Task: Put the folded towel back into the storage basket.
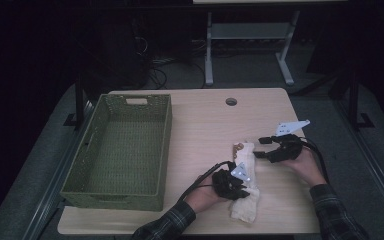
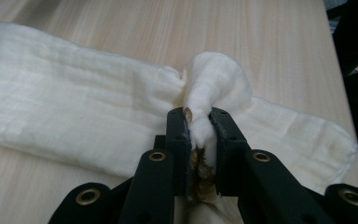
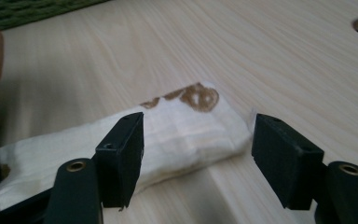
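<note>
Two grippers work on one cream cloth (image 1: 244, 182) that lies folded into a long strip on the wooden table (image 1: 200, 120), to the right of the green woven basket (image 1: 125, 150). We hold the left gripper (image 1: 240, 187) over the near part of the strip, and in the left gripper view its jaws are clenched on a pinched-up fold of the cloth (image 2: 214, 88), which bulges in a soft lump just above the black pads while the rest of the fabric spreads flat across the wood on both sides. We see a brown patch on the cloth low between those jaws. Our right gripper (image 1: 260, 148) sits at the far end of the strip, near the brown curly marking (image 1: 238, 147) printed on that end. In the right gripper view its jaws stand apart, released, one on each side of the folded end of the cloth (image 3: 186, 130); the left-hand pad is against or just in front of the fabric, and the right-hand pad is clear of it over bare wood. We see the brown marking (image 3: 198, 96) lying beyond the pads, on top of the fold. Our sleeves are plaid, and both forearms come in from the near edge of the table. A round hole (image 1: 231, 101) sits in the table's far part, well apart from the cloth
</note>
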Demonstrator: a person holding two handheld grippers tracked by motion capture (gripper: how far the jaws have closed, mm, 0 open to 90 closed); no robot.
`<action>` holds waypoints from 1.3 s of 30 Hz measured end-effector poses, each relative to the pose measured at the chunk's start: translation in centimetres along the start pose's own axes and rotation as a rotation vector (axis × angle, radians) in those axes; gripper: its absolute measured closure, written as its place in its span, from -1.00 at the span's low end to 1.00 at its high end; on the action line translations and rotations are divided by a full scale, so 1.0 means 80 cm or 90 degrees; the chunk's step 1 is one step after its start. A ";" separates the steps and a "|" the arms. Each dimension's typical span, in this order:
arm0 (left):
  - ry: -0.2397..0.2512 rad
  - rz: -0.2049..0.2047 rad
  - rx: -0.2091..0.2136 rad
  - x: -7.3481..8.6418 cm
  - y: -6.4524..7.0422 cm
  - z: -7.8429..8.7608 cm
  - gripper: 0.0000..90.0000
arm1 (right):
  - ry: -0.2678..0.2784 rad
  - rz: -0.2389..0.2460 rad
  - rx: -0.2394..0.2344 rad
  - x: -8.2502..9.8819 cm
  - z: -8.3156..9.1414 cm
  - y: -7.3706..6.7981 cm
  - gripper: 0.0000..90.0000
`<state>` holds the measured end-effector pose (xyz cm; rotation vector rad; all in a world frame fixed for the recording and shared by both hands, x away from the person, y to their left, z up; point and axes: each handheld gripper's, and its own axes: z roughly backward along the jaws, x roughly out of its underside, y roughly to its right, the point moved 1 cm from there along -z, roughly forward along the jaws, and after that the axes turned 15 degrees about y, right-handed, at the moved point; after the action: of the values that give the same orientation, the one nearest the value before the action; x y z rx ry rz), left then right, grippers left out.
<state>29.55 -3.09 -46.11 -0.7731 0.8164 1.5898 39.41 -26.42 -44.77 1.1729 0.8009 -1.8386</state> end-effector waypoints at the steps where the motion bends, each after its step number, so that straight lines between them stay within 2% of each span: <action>1: 0.002 0.006 0.003 0.001 0.001 0.004 0.74 | -0.002 0.008 -0.006 -0.002 -0.003 0.001 -0.24; 5: 0.003 0.020 0.004 0.007 0.003 0.019 0.74 | -0.006 0.010 -0.034 -0.011 -0.021 -0.001 -0.22; 8: 0.011 0.035 0.001 0.013 0.005 0.029 0.74 | -0.027 0.021 -0.058 -0.016 -0.040 0.000 -0.22; 9: 0.017 0.045 -0.003 0.015 0.006 0.032 0.74 | -0.036 0.027 -0.062 -0.018 -0.046 0.001 -0.22; 10: 0.017 0.047 -0.004 0.016 0.006 0.035 0.74 | -0.046 0.027 -0.068 -0.022 -0.057 0.002 -0.22; 14: 0.021 0.050 -0.005 0.019 0.004 0.041 0.74 | -0.060 0.031 -0.071 -0.026 -0.074 0.007 -0.20; 22: 0.020 0.049 -0.005 0.020 0.002 0.041 0.74 | -0.099 0.040 -0.065 -0.018 -0.089 0.015 -0.20; 24: 0.020 0.051 -0.005 0.020 0.002 0.040 0.74 | -0.105 0.032 -0.070 -0.014 -0.089 0.014 -0.18; 30: 0.018 0.055 -0.007 0.021 0.003 0.038 0.74 | -0.133 0.044 -0.081 -0.002 -0.095 0.011 -0.11; 34: 0.017 0.053 -0.007 0.021 0.002 0.038 0.74 | -0.132 0.050 -0.086 0.001 -0.094 0.008 0.02; 39: 0.018 0.058 -0.008 0.021 0.002 0.038 0.74 | -0.131 0.056 -0.111 0.002 -0.089 0.003 0.54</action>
<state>28.94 0.33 -45.82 -0.7788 0.8734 1.6693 42.61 -20.71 -47.58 0.8789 0.7631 -1.7462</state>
